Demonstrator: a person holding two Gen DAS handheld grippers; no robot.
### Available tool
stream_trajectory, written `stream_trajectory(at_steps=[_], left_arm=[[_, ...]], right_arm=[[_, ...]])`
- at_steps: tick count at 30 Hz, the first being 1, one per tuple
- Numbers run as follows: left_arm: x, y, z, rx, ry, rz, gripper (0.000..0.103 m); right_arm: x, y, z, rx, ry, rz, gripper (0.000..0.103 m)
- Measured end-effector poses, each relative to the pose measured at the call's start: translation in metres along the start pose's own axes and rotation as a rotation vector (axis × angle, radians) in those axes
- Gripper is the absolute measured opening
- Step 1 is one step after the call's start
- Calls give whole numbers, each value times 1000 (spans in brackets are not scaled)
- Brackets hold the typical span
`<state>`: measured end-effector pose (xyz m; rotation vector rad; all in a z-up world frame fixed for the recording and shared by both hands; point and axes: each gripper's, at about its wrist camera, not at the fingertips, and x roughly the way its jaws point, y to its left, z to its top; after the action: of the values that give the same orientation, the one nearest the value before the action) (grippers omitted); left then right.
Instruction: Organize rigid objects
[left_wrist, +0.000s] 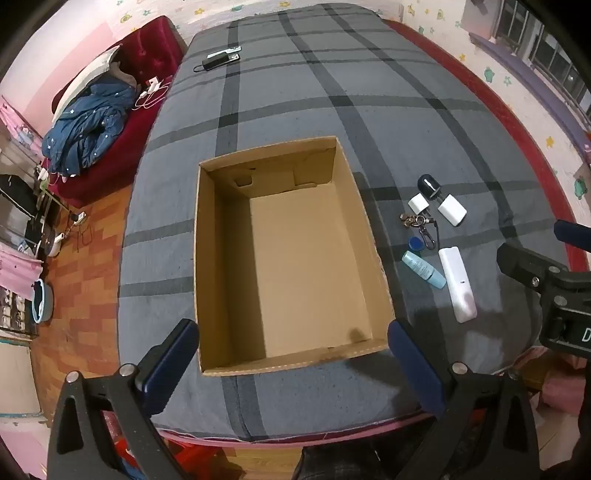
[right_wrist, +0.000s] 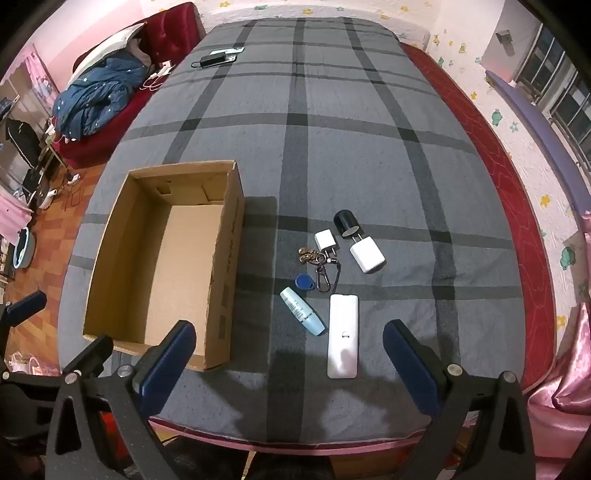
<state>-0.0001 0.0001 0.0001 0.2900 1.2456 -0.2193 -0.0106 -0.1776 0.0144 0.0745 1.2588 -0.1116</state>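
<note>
Nothing is packed yet, so this looks like the start. The cardboard box (left_wrist: 288, 258) lies empty on the plaid blanket (right_wrist: 332, 147). The left gripper (left_wrist: 291, 365) hovers over the box's near rim, the right gripper (right_wrist: 288, 365) over the white remote (right_wrist: 342, 334), each with its 2 fingers spread wide, empty. From the remote, the blue bottle (right_wrist: 302, 311) lies at 10 o'clock and the keys (right_wrist: 317, 260) and 3 chargers at 12. Next, the right gripper should probably drop and straddle the remote's narrow width.

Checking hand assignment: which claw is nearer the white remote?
Right. The right claw hovers open just short of the white remote; the left claw hangs over the near wall of the cardboard box, off to the remote's left.
</note>
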Motion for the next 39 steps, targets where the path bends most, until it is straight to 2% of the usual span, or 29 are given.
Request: stream_trajectory(at_steps=[39], left_arm=[[-6, 1, 8, 11, -15, 5, 103]], right_arm=[[-8, -5, 9, 5, -19, -2, 103]])
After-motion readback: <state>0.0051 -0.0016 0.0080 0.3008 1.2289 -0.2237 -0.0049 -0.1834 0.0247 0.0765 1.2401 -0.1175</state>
